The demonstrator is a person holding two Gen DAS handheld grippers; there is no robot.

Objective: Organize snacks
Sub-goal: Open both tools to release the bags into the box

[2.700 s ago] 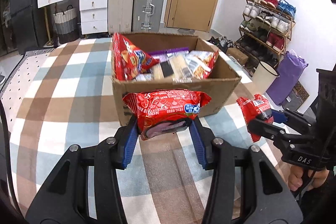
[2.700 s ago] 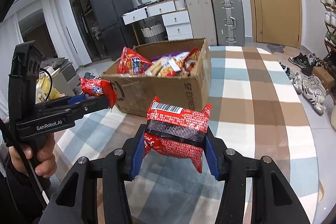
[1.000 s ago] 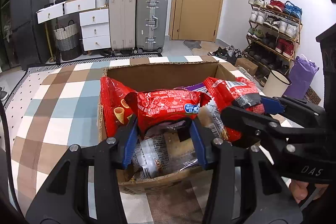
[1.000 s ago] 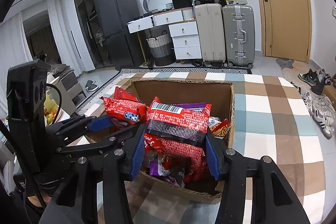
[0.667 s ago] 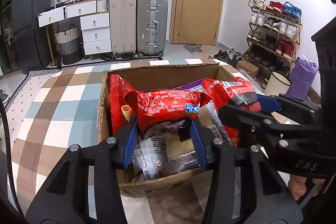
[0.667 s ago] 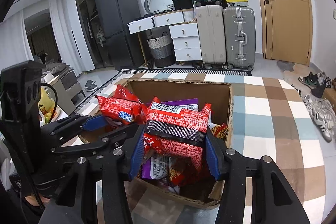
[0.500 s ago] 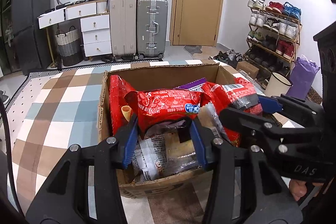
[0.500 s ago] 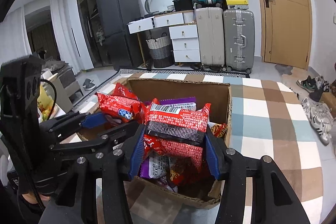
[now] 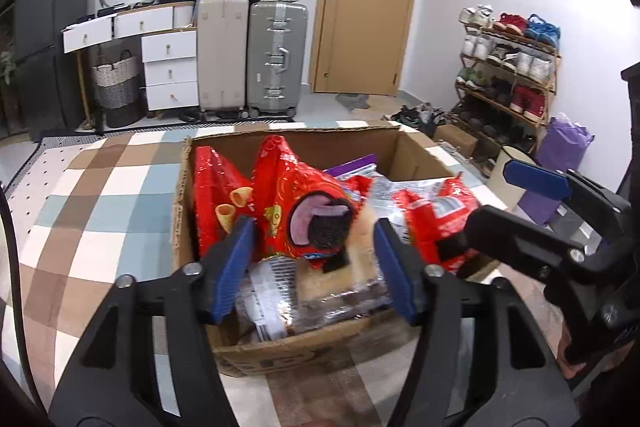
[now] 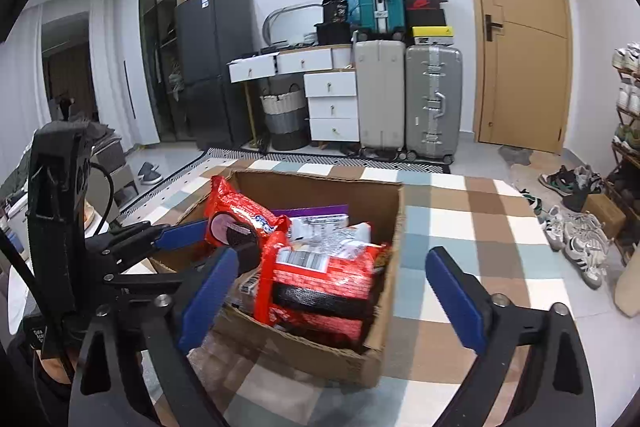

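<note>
both packets (image 9: 308,211) dropped into box (image 10: 320,355) | left gripper (image 9: 312,267), right gripper (image 10: 332,299) open above

- Red snack packets (image 9: 308,211) heaped to the rim of the open brown cardboard box (image 10: 384,311) block any deep reach from above.
- The black left gripper (image 10: 192,231) flanks the box's left wall.
- Bare checked rug (image 10: 472,227) lies open on the right, up to the scattered shoes (image 10: 576,231).
</note>
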